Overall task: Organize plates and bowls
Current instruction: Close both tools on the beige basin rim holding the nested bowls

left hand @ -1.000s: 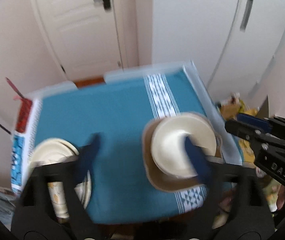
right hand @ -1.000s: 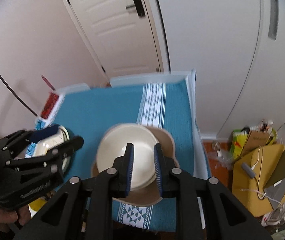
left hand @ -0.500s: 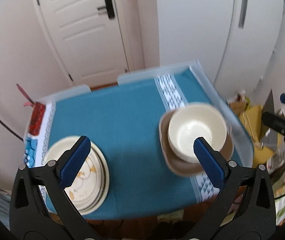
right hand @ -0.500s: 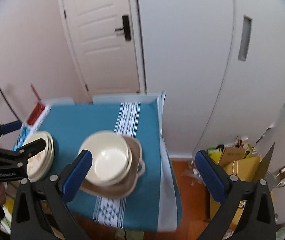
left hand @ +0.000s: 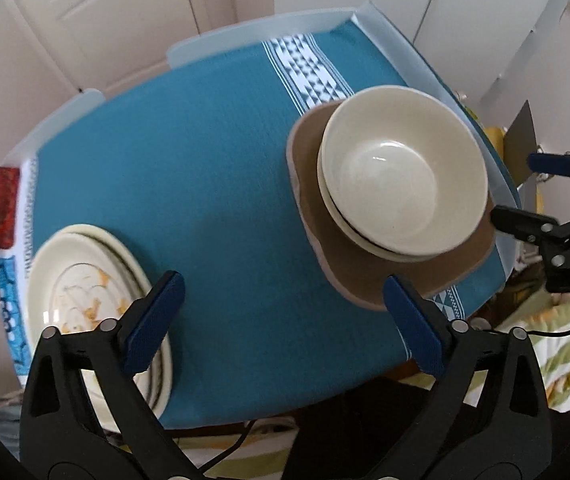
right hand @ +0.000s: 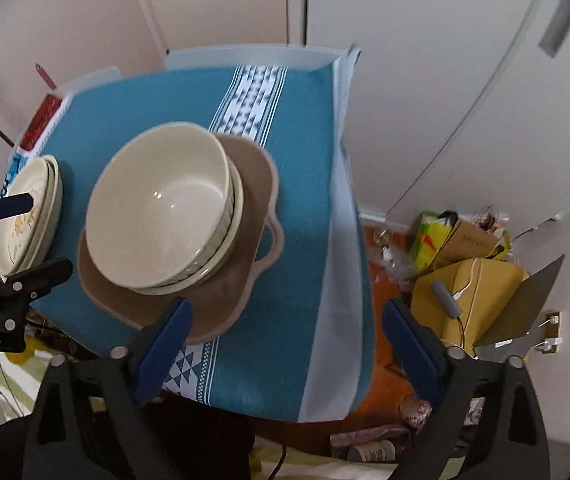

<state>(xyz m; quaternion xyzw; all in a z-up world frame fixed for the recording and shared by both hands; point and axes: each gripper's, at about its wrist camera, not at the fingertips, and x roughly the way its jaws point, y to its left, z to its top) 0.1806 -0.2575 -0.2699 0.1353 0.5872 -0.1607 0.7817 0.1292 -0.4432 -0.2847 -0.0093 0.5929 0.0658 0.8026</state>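
Note:
A stack of cream bowls (left hand: 401,176) sits on a brown mat (left hand: 325,216) at the table's right side; it also shows in the right wrist view (right hand: 161,208). A stack of cream plates (left hand: 89,296) with an orange pattern lies at the left front edge, and also shows in the right wrist view (right hand: 29,216). My left gripper (left hand: 281,320) is open and empty above the front edge, between plates and bowls. My right gripper (right hand: 285,344) is open and empty, near the mat's front right corner.
The table (left hand: 205,160) wears a teal cloth with a white patterned stripe. A red and blue box (left hand: 5,208) lies at its left edge. Cardboard boxes and clutter (right hand: 469,264) sit on the floor to the right. A white door and cabinets stand behind.
Both grippers have come down closer to the table since half a second ago. The right gripper, shut a second ago, has opened wide. The bowls and plates have not moved.

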